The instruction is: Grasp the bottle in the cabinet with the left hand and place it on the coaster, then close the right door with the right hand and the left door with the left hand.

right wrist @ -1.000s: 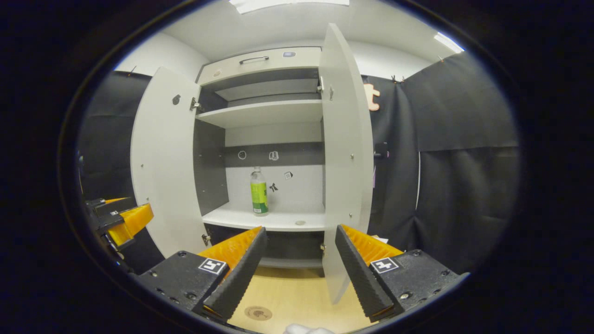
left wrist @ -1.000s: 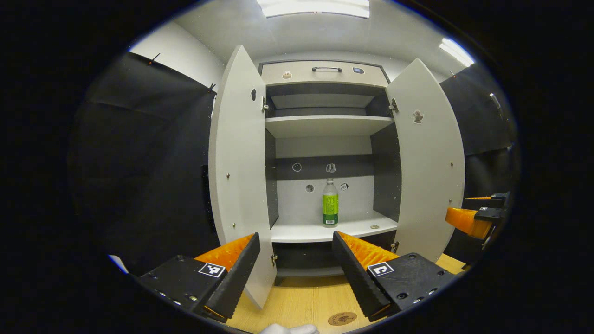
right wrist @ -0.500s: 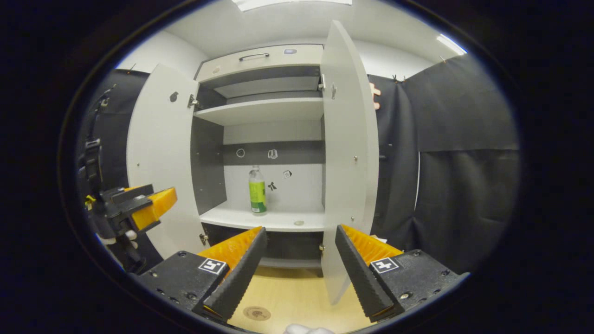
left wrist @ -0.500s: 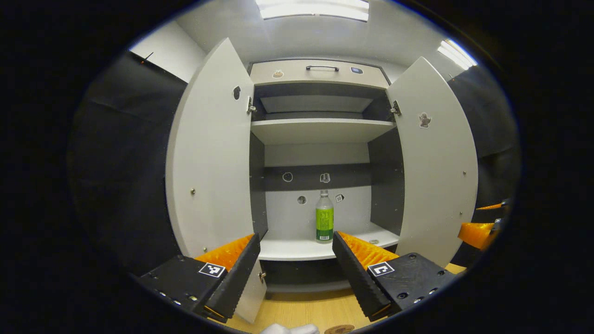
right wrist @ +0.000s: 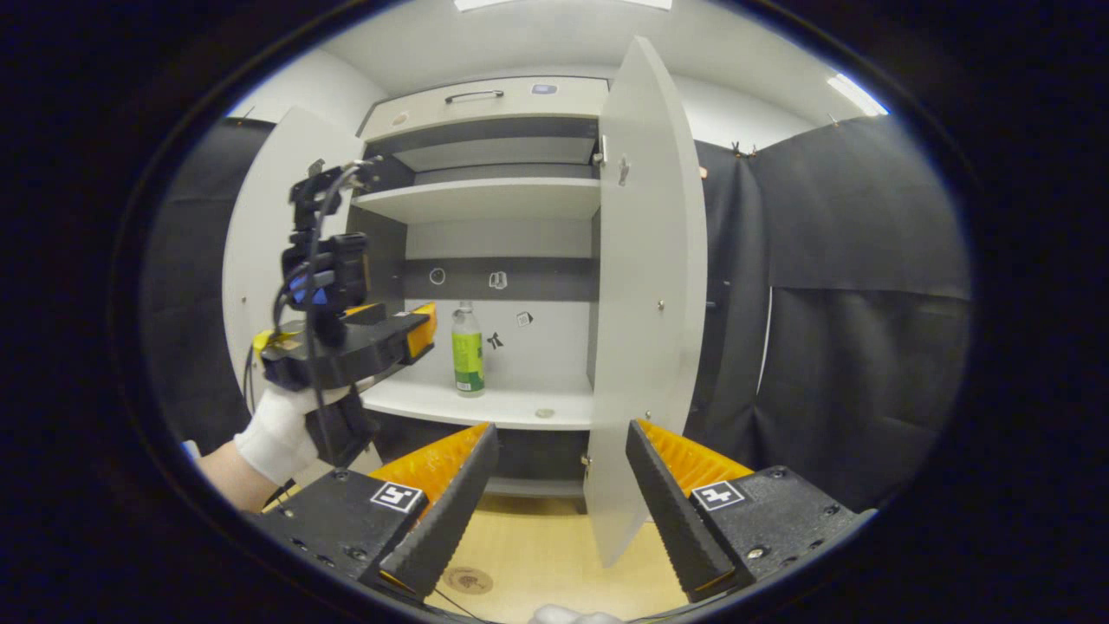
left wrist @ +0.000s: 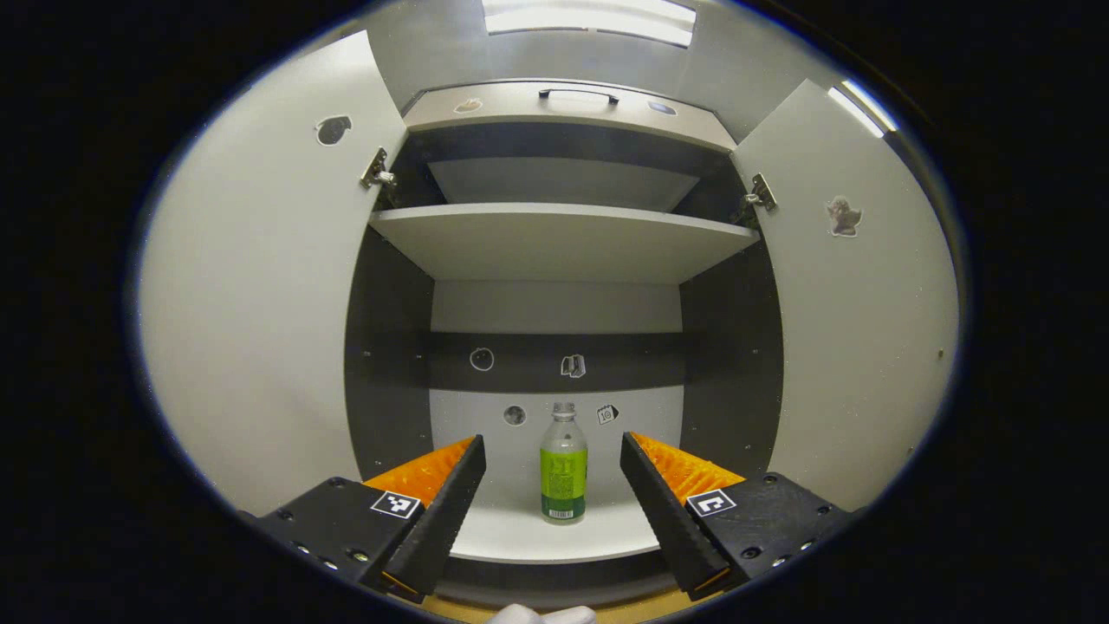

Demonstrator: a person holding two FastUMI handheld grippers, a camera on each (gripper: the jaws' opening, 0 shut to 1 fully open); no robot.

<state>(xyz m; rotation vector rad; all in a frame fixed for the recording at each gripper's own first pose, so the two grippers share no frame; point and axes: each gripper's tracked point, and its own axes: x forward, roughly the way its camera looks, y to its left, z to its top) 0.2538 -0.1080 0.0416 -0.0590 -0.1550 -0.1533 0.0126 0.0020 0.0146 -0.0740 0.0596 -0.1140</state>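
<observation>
Pale-grey cabinet (left wrist: 563, 243), both doors swung wide; clear plastic bottle with green label (left wrist: 563, 468) upright on lower shelf (left wrist: 554, 533), framed between spread fingers of empty left gripper (left wrist: 553, 494). Right gripper (right wrist: 559, 498) likewise released, near right door (right wrist: 645, 303), round coaster (right wrist: 468, 579) on wooden floor below. Risks: fingertip clipping bottle and toppling it; squeeze slipping on smooth plastic.

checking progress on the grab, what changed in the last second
The left gripper has moved forward toward the cabinet, open, so the bottle now sits between its fingers, not yet gripped. In the right gripper view it has come in beside the bottle, held in a white-gloved hand. Unchanged: bottle upright on the shelf, both doors open, right gripper open and back, coaster bare.
</observation>
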